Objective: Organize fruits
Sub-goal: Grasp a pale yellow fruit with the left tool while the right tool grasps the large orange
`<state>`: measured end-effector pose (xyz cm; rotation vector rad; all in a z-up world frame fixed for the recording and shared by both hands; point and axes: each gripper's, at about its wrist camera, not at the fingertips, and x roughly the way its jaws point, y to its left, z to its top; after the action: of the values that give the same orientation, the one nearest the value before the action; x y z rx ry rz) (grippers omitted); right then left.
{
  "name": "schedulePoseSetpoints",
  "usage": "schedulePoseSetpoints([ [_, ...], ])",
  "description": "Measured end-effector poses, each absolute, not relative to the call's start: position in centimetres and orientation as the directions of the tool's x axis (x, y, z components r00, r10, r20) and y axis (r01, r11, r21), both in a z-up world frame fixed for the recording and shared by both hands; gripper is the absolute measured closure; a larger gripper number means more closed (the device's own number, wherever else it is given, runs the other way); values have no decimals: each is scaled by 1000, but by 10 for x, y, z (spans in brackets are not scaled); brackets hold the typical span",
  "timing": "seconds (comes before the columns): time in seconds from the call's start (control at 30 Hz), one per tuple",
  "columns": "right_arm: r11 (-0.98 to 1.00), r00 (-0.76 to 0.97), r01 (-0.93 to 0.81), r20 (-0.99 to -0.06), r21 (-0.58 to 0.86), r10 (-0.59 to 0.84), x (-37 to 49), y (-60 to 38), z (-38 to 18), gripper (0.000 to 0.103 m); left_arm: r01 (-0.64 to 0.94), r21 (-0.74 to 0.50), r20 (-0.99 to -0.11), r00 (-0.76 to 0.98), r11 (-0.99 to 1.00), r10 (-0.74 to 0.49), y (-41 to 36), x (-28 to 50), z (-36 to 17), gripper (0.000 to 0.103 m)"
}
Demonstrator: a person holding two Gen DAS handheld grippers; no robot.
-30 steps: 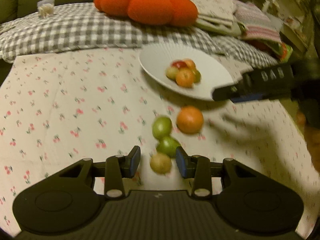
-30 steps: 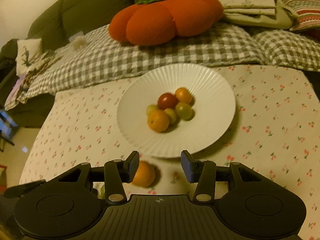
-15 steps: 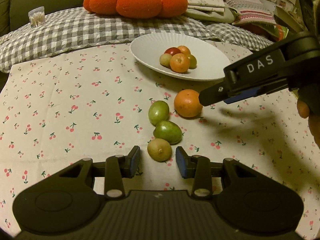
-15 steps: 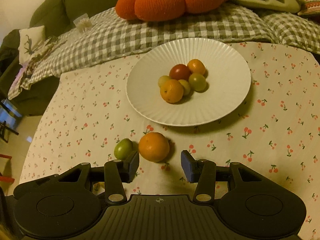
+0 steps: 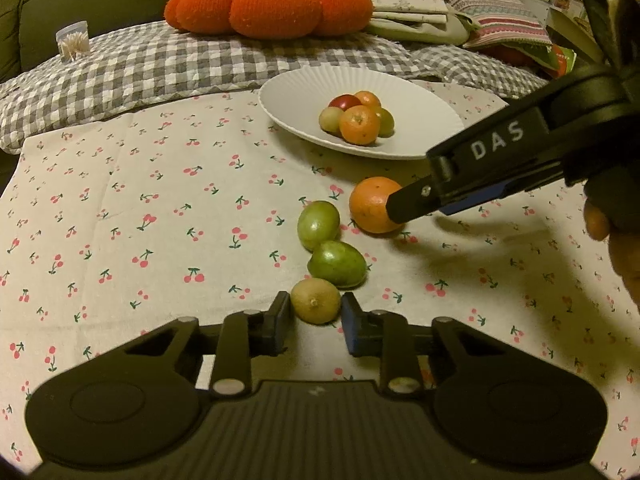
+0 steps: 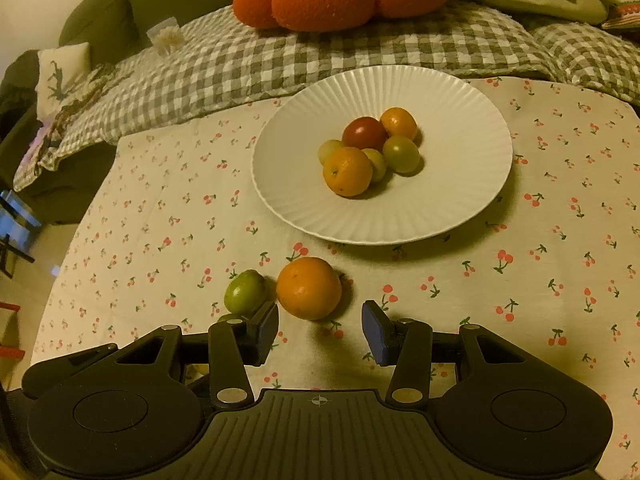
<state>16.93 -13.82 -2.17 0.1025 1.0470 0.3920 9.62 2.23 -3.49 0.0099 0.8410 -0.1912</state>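
Observation:
A white ribbed plate (image 5: 420,120) (image 6: 460,120) holds several small fruits. On the cherry-print cloth lie an orange (image 5: 370,206) (image 6: 309,288), two green fruits (image 5: 318,225) (image 5: 338,264) and a yellowish-green fruit (image 5: 315,301). My left gripper (image 5: 315,320) is open, its fingers on either side of the yellowish-green fruit, with small gaps. My right gripper (image 6: 320,328) is open just in front of the orange; in the left wrist view its finger (image 5: 412,202) reaches the orange's right side. One green fruit (image 6: 245,291) sits left of the orange.
A grey checked blanket (image 5: 160,64) with an orange pumpkin cushion (image 5: 272,4) lies behind the plate. Folded cloths (image 5: 480,20) are at the back right. A small toothpick container (image 5: 73,42) stands at the back left. The cloth's left edge drops off to the floor (image 6: 24,248).
Both grippers have moved forward and down toward the loose fruits. The left now straddles the yellowish-green fruit; the right has come up to the orange.

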Motion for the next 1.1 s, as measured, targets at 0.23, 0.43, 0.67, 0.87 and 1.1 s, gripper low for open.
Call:
schedulePoseSetpoints([
  [0.23,922,442,-279,-817,269,372,171,-135,-26,57,150,-77,-739,655,986,-157,25,93,-33,78],
  [0.43,918,447,-290,-810,271,380,175,-131,-32,57,141,-77,-739,656,987,-151,24,91,-32,78],
  [0.67,914,466,-327,-801,239,376,176,-120,-37,57,139,-79,-739,656,987,-151,24,91,-32,78],
  [0.87,922,465,-307,-808,236,361,176,-120,-32,66,128,-86,-735,662,988,-149,25,90,-29,78],
  [1.1,922,459,-318,-814,222,354,171,-115,-28,67,129,-91,-725,671,987,-155,23,87,-24,78],
])
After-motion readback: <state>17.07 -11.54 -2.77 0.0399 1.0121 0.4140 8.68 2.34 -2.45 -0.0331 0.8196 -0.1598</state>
